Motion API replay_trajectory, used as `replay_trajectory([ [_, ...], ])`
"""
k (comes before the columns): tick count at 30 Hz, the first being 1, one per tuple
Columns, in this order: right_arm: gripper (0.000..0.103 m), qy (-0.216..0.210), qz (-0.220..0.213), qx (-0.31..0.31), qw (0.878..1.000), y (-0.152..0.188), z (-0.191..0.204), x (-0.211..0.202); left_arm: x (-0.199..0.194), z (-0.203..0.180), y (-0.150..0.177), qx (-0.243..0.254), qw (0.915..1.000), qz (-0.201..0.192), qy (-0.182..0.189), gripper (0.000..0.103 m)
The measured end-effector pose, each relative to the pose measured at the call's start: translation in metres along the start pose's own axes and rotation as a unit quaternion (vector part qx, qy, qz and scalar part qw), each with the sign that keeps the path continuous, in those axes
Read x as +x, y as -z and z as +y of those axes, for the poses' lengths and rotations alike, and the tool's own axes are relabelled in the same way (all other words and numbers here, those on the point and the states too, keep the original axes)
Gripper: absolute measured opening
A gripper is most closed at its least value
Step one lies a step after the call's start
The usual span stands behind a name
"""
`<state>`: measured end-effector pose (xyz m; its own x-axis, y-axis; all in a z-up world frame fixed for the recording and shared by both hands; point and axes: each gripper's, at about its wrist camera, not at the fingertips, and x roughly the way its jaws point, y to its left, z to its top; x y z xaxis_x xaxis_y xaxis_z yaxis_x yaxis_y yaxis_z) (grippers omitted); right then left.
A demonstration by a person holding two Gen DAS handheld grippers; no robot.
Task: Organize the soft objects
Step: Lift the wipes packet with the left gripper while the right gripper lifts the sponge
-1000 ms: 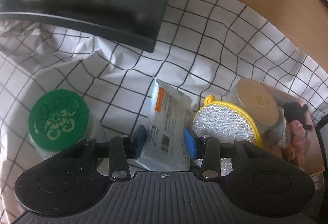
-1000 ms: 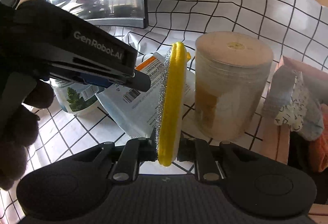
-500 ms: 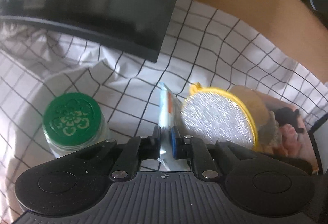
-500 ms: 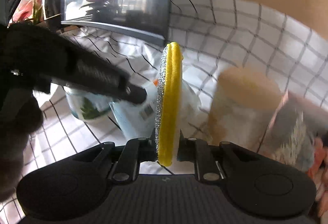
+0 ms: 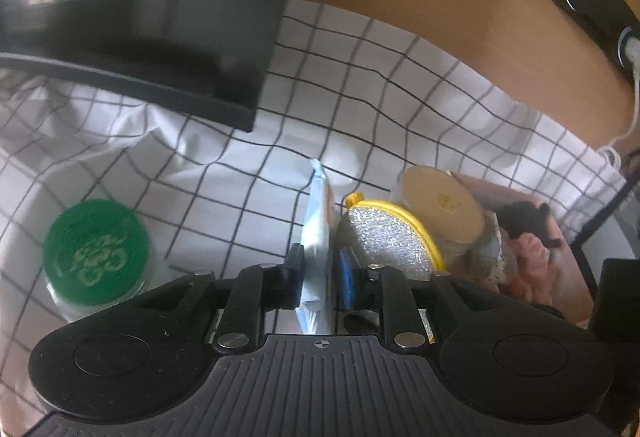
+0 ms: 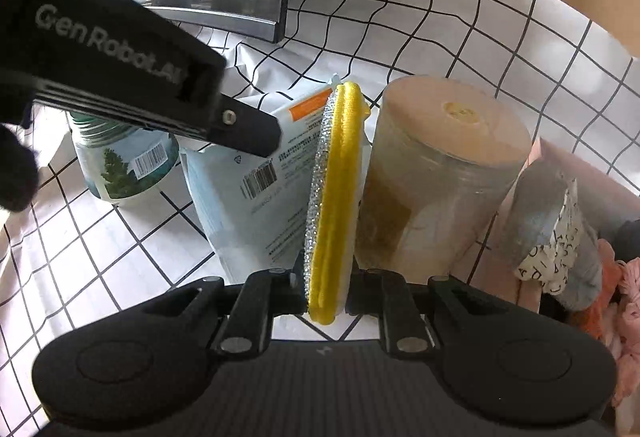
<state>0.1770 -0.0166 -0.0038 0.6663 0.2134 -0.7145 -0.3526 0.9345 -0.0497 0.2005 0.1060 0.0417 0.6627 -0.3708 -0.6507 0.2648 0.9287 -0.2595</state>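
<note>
Right fingers [image 6: 292, 289] clamping yellow scrubber [image 6: 334, 197] edge-on, white pouch [image 5: 316, 237] between opening left fingers [image 5: 294, 269]

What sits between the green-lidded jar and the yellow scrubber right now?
The white packet, standing on edge in the left gripper, whose jaws are opening. Right wrist view shows it between jar and scrubber.

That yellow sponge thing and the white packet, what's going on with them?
A person is tidying soft things on a checked cloth, with a hand-held gripper in each hand. The right hand-held gripper pinches the yellow scrubbing pad, held up on its edge. The left hand-held gripper has the white packet between its fingers, and its jaws are opening. A green-lidded jar and a tall clear tub stand nearby.
</note>
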Motion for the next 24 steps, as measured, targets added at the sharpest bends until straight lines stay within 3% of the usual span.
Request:
replay_trajectory([
  [2, 0.015, 0.001, -0.002, -0.003, 1.0, 0.0, 0.002, 0.0, 0.004, -0.001, -0.003, 0.013, 0.9999, 0.008, 0.002, 0.037],
  [4, 0.015, 0.0, -0.003, -0.004, 1.0, 0.002, 0.004, -0.001, 0.003, 0.0, -0.006, 0.018, 0.9992, 0.013, 0.032, 0.038],
  [6, 0.016, 0.001, -0.005, -0.007, 1.0, 0.008, 0.007, -0.004, 0.0, 0.002, -0.008, 0.015, 0.9953, 0.025, 0.092, 0.036],
  [7, 0.016, 0.001, -0.006, -0.008, 1.0, 0.01, 0.007, -0.006, -0.001, 0.001, -0.009, 0.017, 0.995, 0.029, 0.094, 0.035],
  [10, 0.016, 0.001, -0.006, -0.009, 1.0, 0.014, 0.008, -0.01, 0.006, -0.009, -0.006, 0.056, 0.9979, 0.025, 0.023, 0.035],
  [12, 0.016, 0.002, -0.005, -0.011, 1.0, 0.015, 0.008, -0.01, 0.02, -0.01, -0.003, 0.043, 0.9981, 0.045, -0.002, 0.038],
  [15, 0.015, 0.002, -0.002, -0.012, 1.0, 0.018, 0.01, -0.009, 0.041, -0.002, -0.004, -0.009, 0.9965, 0.081, -0.017, 0.037],
  [17, 0.015, 0.002, -0.003, -0.011, 1.0, 0.019, 0.011, -0.009, 0.049, 0.002, -0.004, -0.015, 0.9948, 0.099, -0.018, 0.029],
  [24, 0.015, 0.004, -0.014, -0.037, 0.999, 0.008, 0.019, -0.012, 0.042, 0.002, 0.005, -0.019, 0.998, 0.06, -0.003, 0.019],
])
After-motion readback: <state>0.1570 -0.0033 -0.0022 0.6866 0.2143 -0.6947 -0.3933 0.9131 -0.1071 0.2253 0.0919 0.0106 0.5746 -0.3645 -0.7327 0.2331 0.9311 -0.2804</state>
